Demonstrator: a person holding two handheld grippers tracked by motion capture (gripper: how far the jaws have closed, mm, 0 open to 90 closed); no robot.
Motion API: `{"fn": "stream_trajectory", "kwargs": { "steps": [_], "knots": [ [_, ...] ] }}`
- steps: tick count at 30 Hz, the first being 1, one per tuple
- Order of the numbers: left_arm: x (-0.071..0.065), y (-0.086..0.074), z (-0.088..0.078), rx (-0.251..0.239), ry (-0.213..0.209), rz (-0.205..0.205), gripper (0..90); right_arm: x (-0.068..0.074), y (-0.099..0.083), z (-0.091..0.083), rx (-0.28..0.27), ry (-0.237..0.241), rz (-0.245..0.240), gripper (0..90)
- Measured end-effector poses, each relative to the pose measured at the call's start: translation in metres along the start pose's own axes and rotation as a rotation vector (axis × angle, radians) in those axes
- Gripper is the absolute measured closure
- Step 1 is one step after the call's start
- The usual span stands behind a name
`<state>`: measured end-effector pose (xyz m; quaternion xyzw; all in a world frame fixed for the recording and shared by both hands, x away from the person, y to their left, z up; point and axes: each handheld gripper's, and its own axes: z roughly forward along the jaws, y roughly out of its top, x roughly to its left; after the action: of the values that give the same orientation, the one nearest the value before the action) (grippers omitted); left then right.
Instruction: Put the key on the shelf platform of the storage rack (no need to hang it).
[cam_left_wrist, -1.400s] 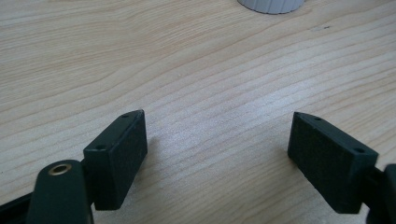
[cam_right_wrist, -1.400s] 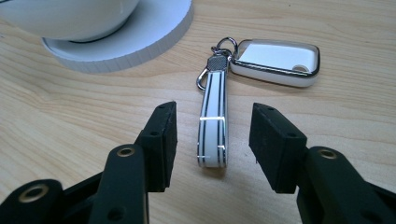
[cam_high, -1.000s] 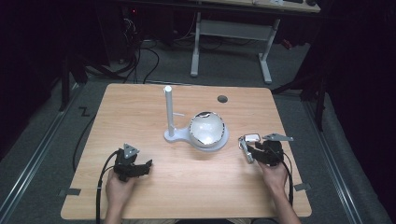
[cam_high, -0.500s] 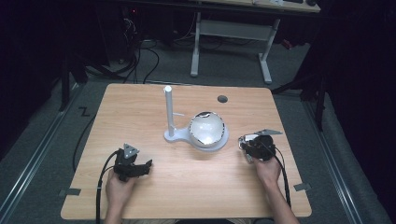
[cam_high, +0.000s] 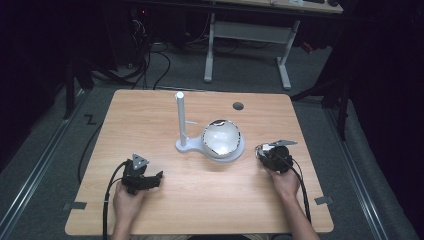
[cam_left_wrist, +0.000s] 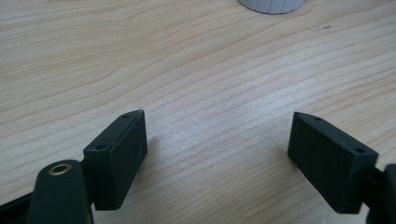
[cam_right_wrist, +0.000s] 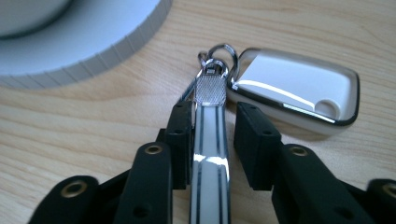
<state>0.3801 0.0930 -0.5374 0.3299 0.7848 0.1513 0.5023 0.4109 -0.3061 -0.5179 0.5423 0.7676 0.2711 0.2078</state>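
Note:
A white key fob (cam_right_wrist: 294, 93) with a silver rim lies on the wooden table (cam_high: 150, 115). Its ring joins a flat striped metal strap (cam_right_wrist: 210, 154). My right gripper (cam_right_wrist: 212, 109) is shut on that strap, one pad at each edge, just right of the white stand (cam_high: 187, 146). In the high view the right gripper (cam_high: 265, 152) sits at the stand's right side. The stand has an upright post (cam_high: 180, 117) and a round shiny bowl (cam_high: 221, 137). My left gripper (cam_high: 156, 176) rests open near the front left, its jaws (cam_left_wrist: 217, 126) wide apart over bare wood.
The stand's ribbed white base (cam_right_wrist: 93, 51) lies close ahead of the right jaws, and its edge (cam_left_wrist: 271, 4) sits far ahead of the left ones. A dark cable hole (cam_high: 238, 106) is at the back of the table. A desk frame (cam_high: 250, 40) stands beyond.
The right gripper has turned and shifted slightly left toward the stand, and its jaws now sit around the strap. The left gripper has stayed where it was.

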Motion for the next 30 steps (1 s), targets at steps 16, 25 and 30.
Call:
{"fn": "stream_trajectory", "kwargs": {
  "steps": [16,25,30],
  "knots": [
    [0.000,0.000,0.000,0.000,0.001,-0.004,20.2,0.000,0.000,-0.017,-0.065,-0.001,-0.048,75.7],
    [0.000,0.000,0.000,-0.001,0.001,-0.003,20.2,-0.010,0.001,-0.048,-0.158,0.019,-0.024,75.7],
    [0.000,0.000,0.000,0.000,-0.001,0.002,20.2,-0.010,0.002,-0.065,-0.203,0.025,-0.032,75.7]
  ]
}}
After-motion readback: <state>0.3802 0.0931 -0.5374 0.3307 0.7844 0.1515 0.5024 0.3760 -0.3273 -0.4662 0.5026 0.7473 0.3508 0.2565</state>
